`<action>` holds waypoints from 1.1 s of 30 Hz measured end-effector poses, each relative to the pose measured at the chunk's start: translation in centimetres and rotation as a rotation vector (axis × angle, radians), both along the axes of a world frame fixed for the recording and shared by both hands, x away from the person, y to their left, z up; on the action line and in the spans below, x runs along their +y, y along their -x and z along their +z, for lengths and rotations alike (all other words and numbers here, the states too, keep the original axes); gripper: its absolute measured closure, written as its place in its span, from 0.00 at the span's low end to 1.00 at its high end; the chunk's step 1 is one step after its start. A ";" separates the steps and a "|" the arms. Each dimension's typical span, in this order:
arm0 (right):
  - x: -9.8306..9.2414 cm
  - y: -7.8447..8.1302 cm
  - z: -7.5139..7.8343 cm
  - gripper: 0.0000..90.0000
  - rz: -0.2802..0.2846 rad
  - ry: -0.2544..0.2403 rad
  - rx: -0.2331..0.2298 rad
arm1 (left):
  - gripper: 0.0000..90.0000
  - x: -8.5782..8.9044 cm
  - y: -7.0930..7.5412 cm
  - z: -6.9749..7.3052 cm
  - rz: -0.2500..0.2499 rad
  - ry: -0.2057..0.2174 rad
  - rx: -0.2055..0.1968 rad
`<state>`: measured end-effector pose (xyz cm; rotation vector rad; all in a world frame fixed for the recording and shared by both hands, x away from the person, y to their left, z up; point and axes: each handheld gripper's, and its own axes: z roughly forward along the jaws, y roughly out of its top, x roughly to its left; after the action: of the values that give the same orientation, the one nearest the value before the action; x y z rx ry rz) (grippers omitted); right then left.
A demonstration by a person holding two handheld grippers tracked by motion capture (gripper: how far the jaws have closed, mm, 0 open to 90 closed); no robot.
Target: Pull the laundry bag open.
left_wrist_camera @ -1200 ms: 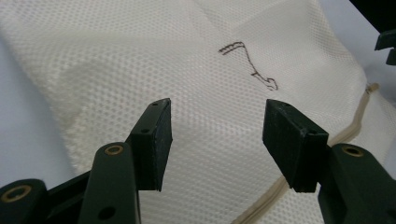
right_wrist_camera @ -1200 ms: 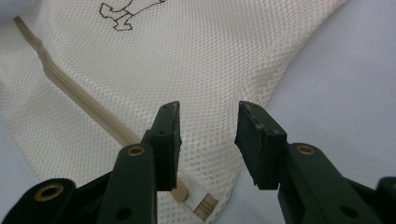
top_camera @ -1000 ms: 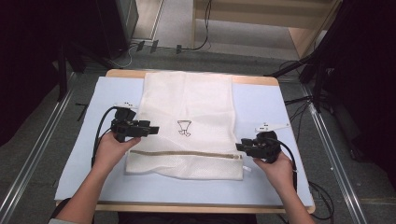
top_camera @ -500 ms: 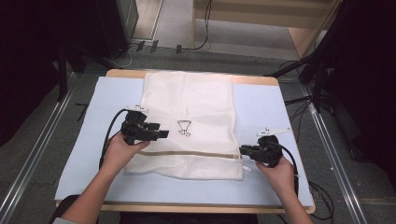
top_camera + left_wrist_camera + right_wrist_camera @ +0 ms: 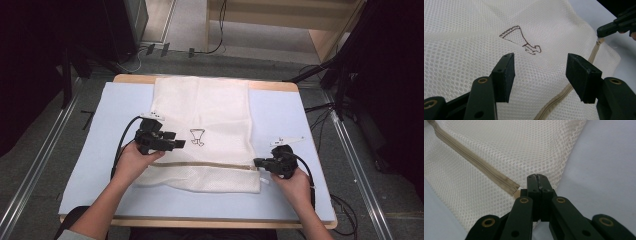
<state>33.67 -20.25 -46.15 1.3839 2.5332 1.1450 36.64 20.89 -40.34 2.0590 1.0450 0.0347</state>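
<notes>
The white mesh laundry bag point(image 5: 202, 132) lies flat on the pale blue table mat point(image 5: 100, 150), its beige zipper point(image 5: 210, 164) apparently closed along its length. The right gripper point(image 5: 258, 162) has just closed at the zipper's end; whether the pull tab is pinched cannot be told. The left gripper point(image 5: 180, 144) is held wide above the mesh. Unzipping is judged not begun. Open mat remains on both sides.

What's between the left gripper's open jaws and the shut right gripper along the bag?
In the high view, between the left gripper and right gripper lie mesh bag fabric, its printed mark and the zipper.
</notes>
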 end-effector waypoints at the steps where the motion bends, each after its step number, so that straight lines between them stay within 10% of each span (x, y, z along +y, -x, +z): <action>1: 0.1 -0.1 -0.1 1.00 0.004 0.001 0.005 | 0.46 0.0 0.0 0.0 0.002 0.002 -0.002; 33: 1.0 0.4 0.5 1.00 0.058 -0.003 -0.032 | 0.51 -1.8 0.5 -0.2 -0.091 0.007 -0.023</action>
<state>33.31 -19.23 -45.61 1.2903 2.5664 1.1710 36.14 19.10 -40.53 2.0931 0.9355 0.0082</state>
